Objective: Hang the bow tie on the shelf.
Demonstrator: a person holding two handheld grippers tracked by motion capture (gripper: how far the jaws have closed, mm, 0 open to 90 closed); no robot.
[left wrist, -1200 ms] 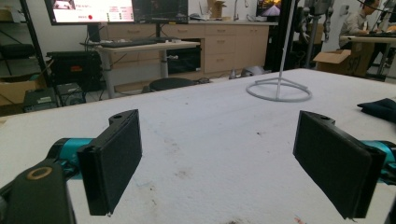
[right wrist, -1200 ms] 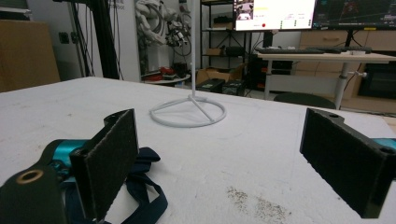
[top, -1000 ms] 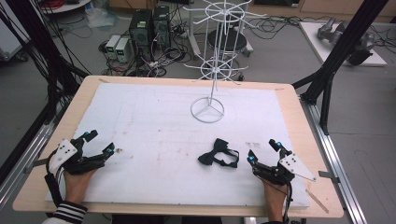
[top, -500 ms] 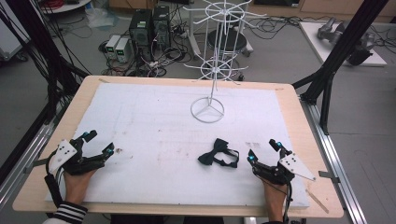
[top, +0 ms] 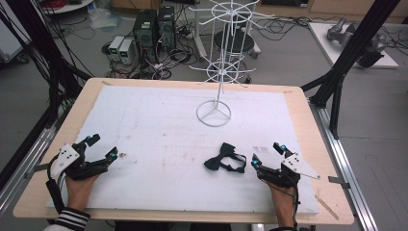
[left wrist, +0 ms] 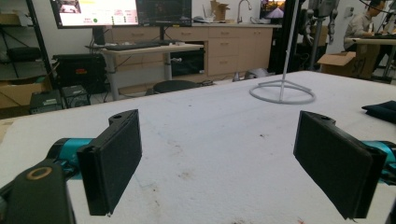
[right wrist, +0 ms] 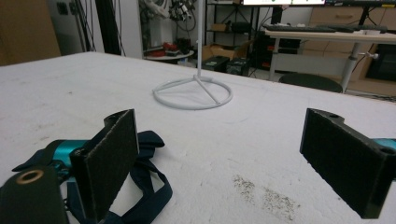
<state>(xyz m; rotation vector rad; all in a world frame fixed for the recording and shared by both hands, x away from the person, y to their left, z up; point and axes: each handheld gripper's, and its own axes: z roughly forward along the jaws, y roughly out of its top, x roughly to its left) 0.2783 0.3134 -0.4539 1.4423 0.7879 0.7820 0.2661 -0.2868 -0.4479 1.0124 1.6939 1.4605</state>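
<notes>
A dark bow tie [top: 224, 158] lies flat on the white foam board [top: 159, 125], just left of the right gripper [top: 268, 156], near the board's front edge. That gripper's 2 jaws stand wide apart, holding nothing; in the right gripper view its left jaw covers part of the bow tie [right wrist: 144, 186], whose strap loops out below. The left gripper [top: 102, 147] rests at the board's front-left, also spread wide and empty. The white wire rack [top: 221, 72] stands on its ring base behind, top cut off. Bare board lies between the grippers.
</notes>
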